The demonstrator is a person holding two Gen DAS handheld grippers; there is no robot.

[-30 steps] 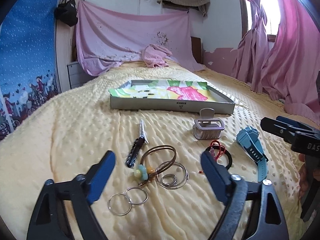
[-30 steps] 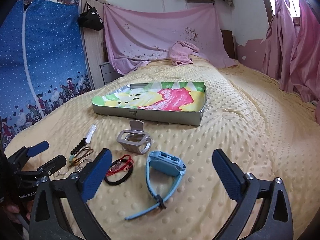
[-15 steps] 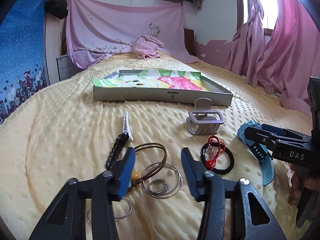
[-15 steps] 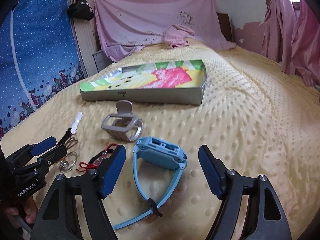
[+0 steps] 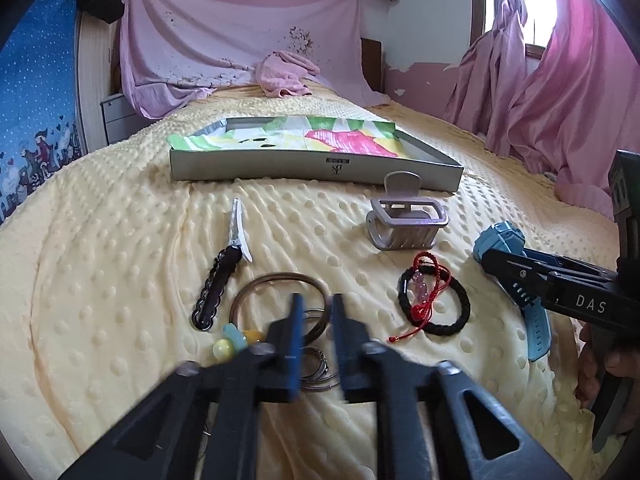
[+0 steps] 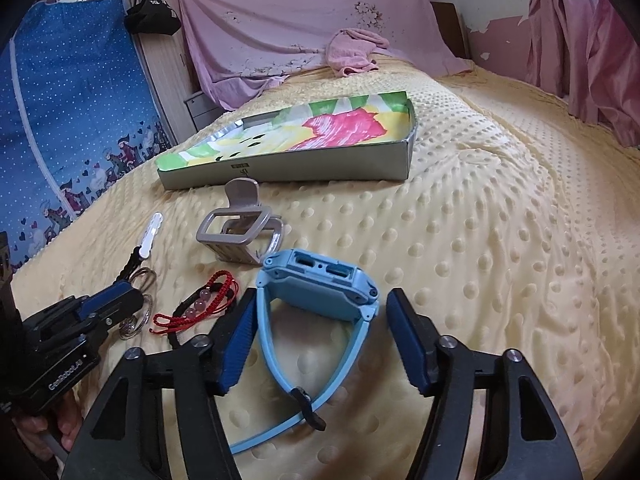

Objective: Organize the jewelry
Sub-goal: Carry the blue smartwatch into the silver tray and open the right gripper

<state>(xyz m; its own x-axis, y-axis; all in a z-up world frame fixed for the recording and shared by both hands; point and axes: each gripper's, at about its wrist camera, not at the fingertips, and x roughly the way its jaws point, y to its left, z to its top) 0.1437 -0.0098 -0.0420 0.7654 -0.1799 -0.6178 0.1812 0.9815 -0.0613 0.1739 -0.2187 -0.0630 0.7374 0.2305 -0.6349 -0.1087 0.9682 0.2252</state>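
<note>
Setting: a bed (image 6: 500, 240) under a yellow dotted blanket carries everything; pink curtains hang by its right side.
Box: a shallow grey box (image 5: 280, 166) with a bright pink, green and yellow lining sits toward the head of the bed. Nothing lies in it, as far as either view shows.
Left gripper: the left gripper (image 5: 316, 316) has its fingers together, tips down among the thin metal bangles (image 5: 314, 318) near the foot edge. They look pinched on a bangle, but the contact is blurred, so I cannot tell for sure.
Right gripper: the right gripper (image 6: 320, 316) has its fingers apart and closing, one either side of the blue watch (image 6: 320, 284). Neither pad presses it yet.
Watch: on its side, strap looping back toward the foot edge of the bed.
Loose items: a black hair clip (image 5: 222, 276), a brown cord with pale beads (image 5: 236, 340), a black bracelet (image 5: 436, 304) tangled with a red string, and a grey claw clip (image 5: 406, 224) just in front of the box.
Progress: barely begun — all the jewelry is on the blanket. Every piece has yet to go into the box.
</note>
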